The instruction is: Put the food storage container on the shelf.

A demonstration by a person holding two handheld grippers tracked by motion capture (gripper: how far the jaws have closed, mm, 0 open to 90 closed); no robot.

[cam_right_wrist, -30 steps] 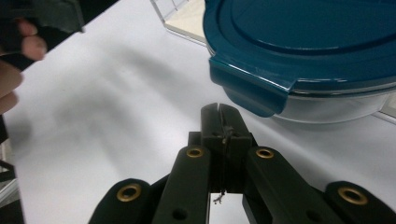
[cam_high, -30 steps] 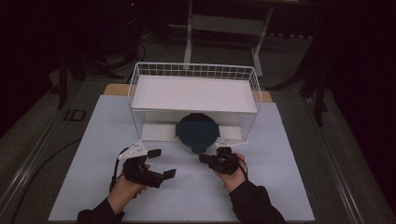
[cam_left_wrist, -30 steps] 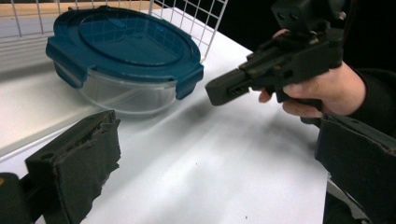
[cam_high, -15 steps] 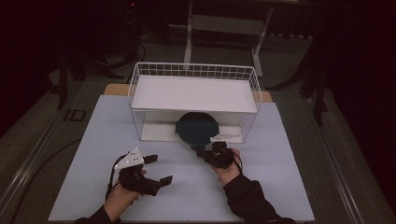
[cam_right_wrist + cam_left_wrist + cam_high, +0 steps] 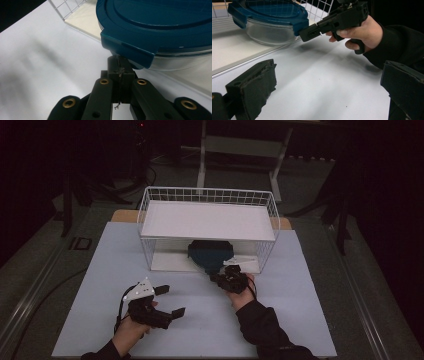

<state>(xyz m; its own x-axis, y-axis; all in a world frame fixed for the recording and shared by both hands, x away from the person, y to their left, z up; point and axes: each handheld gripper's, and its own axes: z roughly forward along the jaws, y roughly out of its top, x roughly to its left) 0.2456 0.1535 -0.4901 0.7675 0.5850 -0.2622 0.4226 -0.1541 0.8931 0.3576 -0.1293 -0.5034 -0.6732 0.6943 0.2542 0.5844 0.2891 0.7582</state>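
Note:
A clear glass container (image 5: 269, 35) with a dark blue clip-on lid (image 5: 210, 252) (image 5: 269, 10) (image 5: 160, 22) sits under a white wire rack (image 5: 207, 195), sticking out at its front. My right gripper (image 5: 216, 279) (image 5: 308, 33) (image 5: 119, 63) is shut with nothing between its jaws. Its tip rests against the lid's near latch flap (image 5: 130, 53), just below the flap's edge. My left gripper (image 5: 171, 301) (image 5: 327, 87) is open and holds nothing. It hovers low over the white table mat, to the left of and nearer than the container.
The wire rack carries a white board (image 5: 207, 220) on top and stands at the back of the white mat (image 5: 300, 290). Its mesh side (image 5: 319, 8) rises right behind the container. A wooden table edge (image 5: 122, 215) shows beside the rack.
My right gripper has moved forward and a little left, up to the blue lid's front edge. The left hand has hardly shifted.

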